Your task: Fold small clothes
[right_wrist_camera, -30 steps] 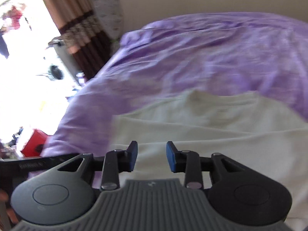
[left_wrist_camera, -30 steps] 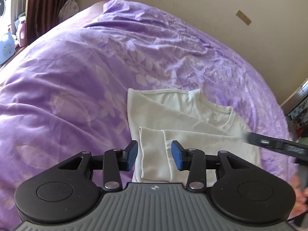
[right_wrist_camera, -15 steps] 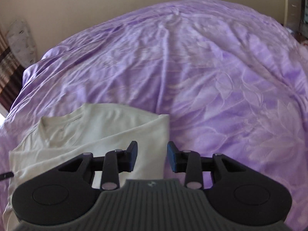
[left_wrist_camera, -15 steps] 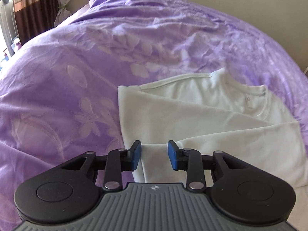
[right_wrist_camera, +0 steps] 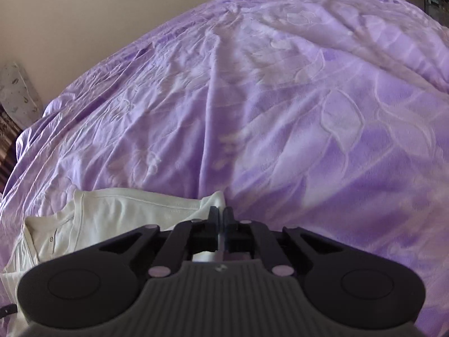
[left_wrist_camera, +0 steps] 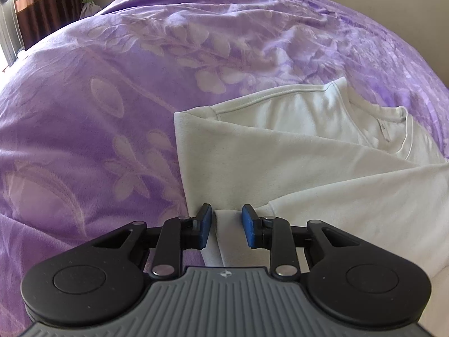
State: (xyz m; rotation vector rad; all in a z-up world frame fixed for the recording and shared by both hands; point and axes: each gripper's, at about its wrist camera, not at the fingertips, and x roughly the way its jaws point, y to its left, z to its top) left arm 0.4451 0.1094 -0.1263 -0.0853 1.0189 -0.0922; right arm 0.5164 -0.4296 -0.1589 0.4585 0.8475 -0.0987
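White shirt lies half-folded on purple bed; right tool pinched on its corner, left tool agape astride the hem, so lopsided lift may undo folds.

surface: bed, covered by a purple blanket with a pale embossed leaf and flower pattern
blanket state: rumpled, long creases running toward the wall end, covers the whole visible bed top
on it: one white shirt, lying flat, directly on the blanket
shirt state: partly folded, both sides turned in over the front, collar end toward the wall
shirt position: near edge of the bed, purple blanket showing on both sides and beyond the collar
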